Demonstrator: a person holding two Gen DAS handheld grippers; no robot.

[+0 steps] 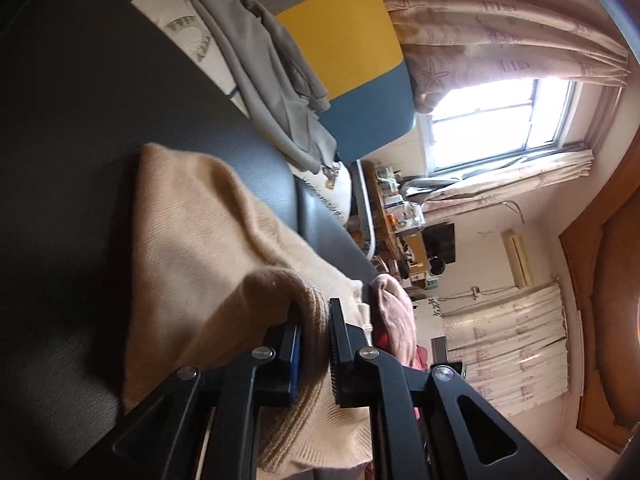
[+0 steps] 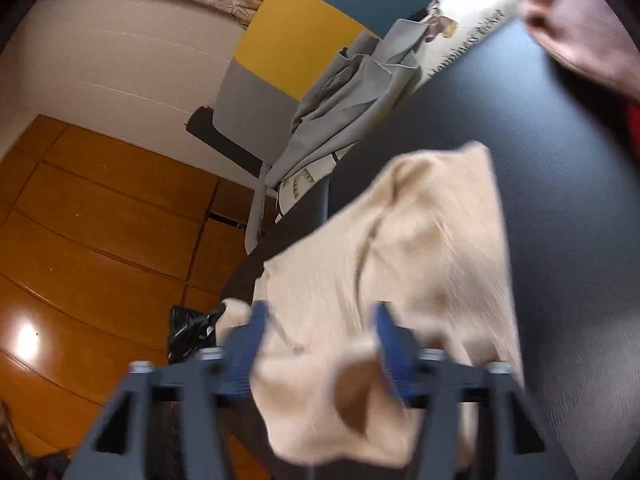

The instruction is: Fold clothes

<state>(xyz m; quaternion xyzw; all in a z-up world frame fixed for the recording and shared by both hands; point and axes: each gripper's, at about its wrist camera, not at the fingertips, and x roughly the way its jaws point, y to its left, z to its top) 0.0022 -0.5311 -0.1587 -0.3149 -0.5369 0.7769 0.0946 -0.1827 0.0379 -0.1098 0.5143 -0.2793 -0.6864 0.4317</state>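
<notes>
Beige knit garment (image 1: 208, 240) lies partly spread on the dark tabletop (image 1: 80, 120), with one ribbed edge gathered up off the surface. Same garment in the right wrist view (image 2: 420, 240): rumpled, its near part bunched at the near table edge, its far corner lying flat further in.

Left gripper (image 1: 316, 340): jaws nearly together, pinching a thick roll of the ribbed hem between the pads. Cloth bulges above and below the pinch, so the grip looks firm. Judged purpose: hold one edge as an anchor or lead corner for a fold.

Right gripper (image 2: 320, 340): jaws spread wide; a lump of the knit sits between them, but the pads do not press on it. Frame is motion-blurred, so contact on either pad cannot be settled. Judged: this side is either letting the cloth go or about to take a new hold.

Fold not yet formed; garment still loose and uneven.

Surface: dark, matt, smooth table, little friction expected against knit. A pinkish garment (image 1: 394, 312) lies at the far right of the table in the left wrist view.

Room: chair with yellow and blue back (image 2: 304, 40) beyond the table, grey clothing (image 2: 352, 108) draped over it; window (image 1: 500, 124) with patterned curtains (image 1: 500, 44); wooden floor (image 2: 100, 220).
</notes>
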